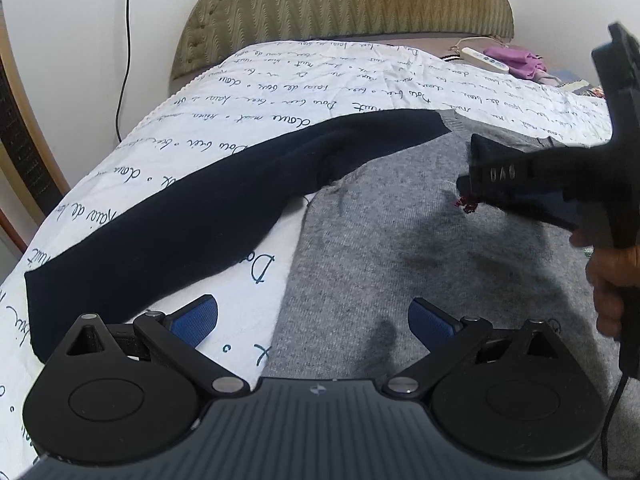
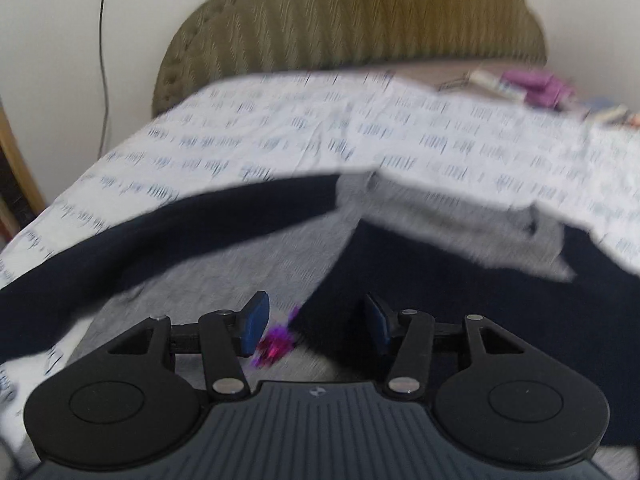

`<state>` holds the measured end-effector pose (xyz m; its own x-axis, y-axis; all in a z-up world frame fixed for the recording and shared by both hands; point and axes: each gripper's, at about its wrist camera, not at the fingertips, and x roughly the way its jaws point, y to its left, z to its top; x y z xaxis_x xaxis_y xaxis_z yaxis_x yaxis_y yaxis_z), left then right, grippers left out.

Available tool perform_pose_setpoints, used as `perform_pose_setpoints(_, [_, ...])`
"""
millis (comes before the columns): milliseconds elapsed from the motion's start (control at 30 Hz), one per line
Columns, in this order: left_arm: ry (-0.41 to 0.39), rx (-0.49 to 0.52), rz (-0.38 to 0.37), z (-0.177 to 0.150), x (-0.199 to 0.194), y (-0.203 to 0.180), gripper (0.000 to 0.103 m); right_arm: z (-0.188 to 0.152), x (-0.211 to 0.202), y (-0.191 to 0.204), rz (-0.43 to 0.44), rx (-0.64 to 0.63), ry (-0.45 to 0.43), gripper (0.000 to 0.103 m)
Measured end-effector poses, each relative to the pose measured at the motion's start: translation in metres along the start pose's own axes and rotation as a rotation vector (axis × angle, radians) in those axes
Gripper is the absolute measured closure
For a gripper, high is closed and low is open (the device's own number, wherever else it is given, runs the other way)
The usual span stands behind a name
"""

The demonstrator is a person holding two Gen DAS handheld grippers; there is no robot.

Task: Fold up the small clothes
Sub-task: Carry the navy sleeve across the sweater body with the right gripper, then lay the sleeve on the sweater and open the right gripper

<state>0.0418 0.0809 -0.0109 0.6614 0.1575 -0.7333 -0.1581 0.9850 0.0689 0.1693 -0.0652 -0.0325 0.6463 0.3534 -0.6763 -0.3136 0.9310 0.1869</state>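
**Sweater flat on the bed, both grippers open above it**

Sweater (image 1: pixel 420 220), grey in the body with navy sleeves, lies spread on a white quilt (image 1: pixel 248 92) printed with handwriting. One sleeve (image 1: pixel 192 216) stretches out to the left across the quilt.

The left gripper (image 1: pixel 312 320) is spread wide, its blue pads (image 1: pixel 196 316) far apart and holding nothing; one pad sits over the quilt, the other over the grey body. Whether they touch the cloth cannot be told.

The right gripper (image 2: pixel 316 322) is open to a middling gap and holds nothing. A small red-purple emblem (image 2: pixel 276 344) on the sweater's chest shows just beside its left pad. In the left wrist view this gripper reaches in from the right over the emblem, with a hand (image 1: pixel 612 280) on its handle, cut off by the edge.

The right wrist view is badly smeared, so the quilt's lettering and the sweater's collar are hard to make out there. A headboard (image 1: pixel 348 0) stands behind the bed.
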Motion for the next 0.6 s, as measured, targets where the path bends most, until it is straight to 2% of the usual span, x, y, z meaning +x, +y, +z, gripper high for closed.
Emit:
perform_pose_setpoints(67, [-0.003, -0.004, -0.003, -0.001, -0.002, 0.002, 0.000, -0.003, -0.005, 0.002, -0.020, -0.003, -0.021, 0.051])
perform_pose_setpoints(133, [-0.005, -0.007, 0.002, -0.002, -0.003, 0.003, 0.000, -0.005, -0.011, 0.000, -0.002, 0.018, -0.039, 0.051])
perform_pose_setpoints(200, [0.002, -0.015, 0.006, -0.003, -0.003, 0.004, 0.000, -0.006, -0.009, -0.002, 0.026, 0.028, -0.014, 0.045])
perform_pose_setpoints(267, [0.005, -0.023, 0.004, -0.004, -0.004, 0.007, 0.000, -0.006, -0.008, -0.001, 0.012, 0.018, 0.010, 0.043])
perform_pose_setpoints(333, [0.002, -0.036, 0.012, -0.006, -0.006, 0.010, 0.000, -0.009, -0.018, 0.002, -0.007, 0.024, -0.024, 0.042])
perform_pose_setpoints(433, [0.008, -0.067, 0.029, -0.007, -0.008, 0.018, 0.000, -0.014, -0.039, 0.009, 0.043, 0.032, -0.079, 0.042])
perform_pose_setpoints(600, [0.021, -0.148, 0.053, -0.006, -0.010, 0.035, 0.001, -0.022, -0.060, 0.034, 0.060, -0.051, -0.124, 0.042])
